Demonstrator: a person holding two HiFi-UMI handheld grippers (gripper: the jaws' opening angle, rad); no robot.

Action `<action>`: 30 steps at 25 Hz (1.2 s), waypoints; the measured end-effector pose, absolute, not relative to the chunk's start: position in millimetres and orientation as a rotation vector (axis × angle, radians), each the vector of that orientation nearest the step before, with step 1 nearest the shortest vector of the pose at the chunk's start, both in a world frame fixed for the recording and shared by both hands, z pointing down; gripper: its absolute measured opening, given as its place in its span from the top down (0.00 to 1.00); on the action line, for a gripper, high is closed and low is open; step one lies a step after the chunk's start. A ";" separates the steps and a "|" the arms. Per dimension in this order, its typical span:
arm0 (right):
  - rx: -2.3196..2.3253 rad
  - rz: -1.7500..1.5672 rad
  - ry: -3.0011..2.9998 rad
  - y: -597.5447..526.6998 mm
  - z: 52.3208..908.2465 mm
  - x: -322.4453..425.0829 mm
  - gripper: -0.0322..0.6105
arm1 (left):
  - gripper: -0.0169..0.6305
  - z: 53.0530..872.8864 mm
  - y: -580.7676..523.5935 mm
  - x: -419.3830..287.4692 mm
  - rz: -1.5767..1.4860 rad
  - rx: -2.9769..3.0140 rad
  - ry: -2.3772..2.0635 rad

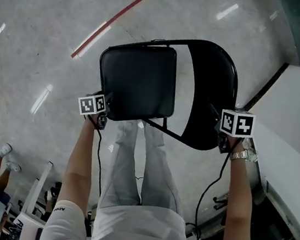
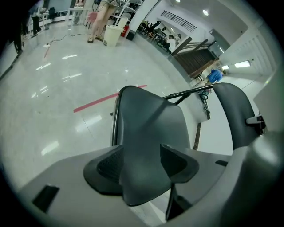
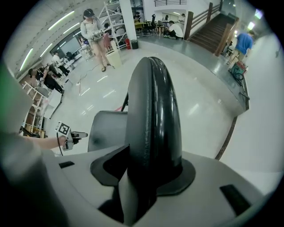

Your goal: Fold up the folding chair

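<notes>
- On the floor [image 1: 45, 35] before the person [image 1: 140, 226] stands the folding chair [image 1: 168, 91], not yet folded.
- Right gripper [image 3: 148, 166], pointing down, is clamped on the top edge of the backrest [image 1: 211, 97].
- Left gripper [image 2: 141, 162] has its jaws apart around the near corner of the seat [image 1: 138, 82]; I judge the seat must swing up toward the backrest.

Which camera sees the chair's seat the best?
The head view: the whole seat shows from above. The left gripper view shows it close up, cut off, between its jaws. The right gripper view shows only a piece beside the backrest.
</notes>
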State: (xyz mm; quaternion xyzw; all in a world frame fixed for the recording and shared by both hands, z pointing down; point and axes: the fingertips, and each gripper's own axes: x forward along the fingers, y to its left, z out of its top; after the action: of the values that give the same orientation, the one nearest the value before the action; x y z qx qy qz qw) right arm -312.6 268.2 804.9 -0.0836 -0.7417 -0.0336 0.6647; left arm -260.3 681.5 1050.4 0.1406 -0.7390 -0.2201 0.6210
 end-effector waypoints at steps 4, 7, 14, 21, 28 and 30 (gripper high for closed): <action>-0.175 -0.067 -1.671 268.6 803.6 -311.6 0.67 | 0.59 1077.3 686.9 -273.7 -0.482 0.396 -1.706; -0.188 -0.068 -1.660 271.7 806.4 -314.9 0.67 | 0.51 1086.9 685.5 -281.8 -0.586 0.462 -1.721; -0.183 -0.067 -1.658 267.8 804.2 -314.6 0.67 | 0.48 1090.6 684.5 -285.8 -0.652 0.622 -1.697; -0.179 -0.056 -1.657 270.5 807.3 -314.3 0.67 | 0.47 1092.7 707.3 -292.4 -0.734 0.633 -1.697; -0.173 -0.044 -1.648 270.3 806.6 -314.3 0.67 | 0.45 1129.0 696.9 -287.4 -0.779 0.600 -1.630; -0.173 -0.043 -1.646 270.3 806.3 -314.6 0.67 | 0.43 1136.5 699.7 -287.3 -0.821 0.563 -1.628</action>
State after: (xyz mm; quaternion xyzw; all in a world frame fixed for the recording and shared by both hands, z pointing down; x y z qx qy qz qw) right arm -314.6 270.3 806.3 -0.0771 -0.7323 -0.0192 0.6763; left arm -287.3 699.7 1136.5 0.2406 -0.6961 -0.3509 0.5783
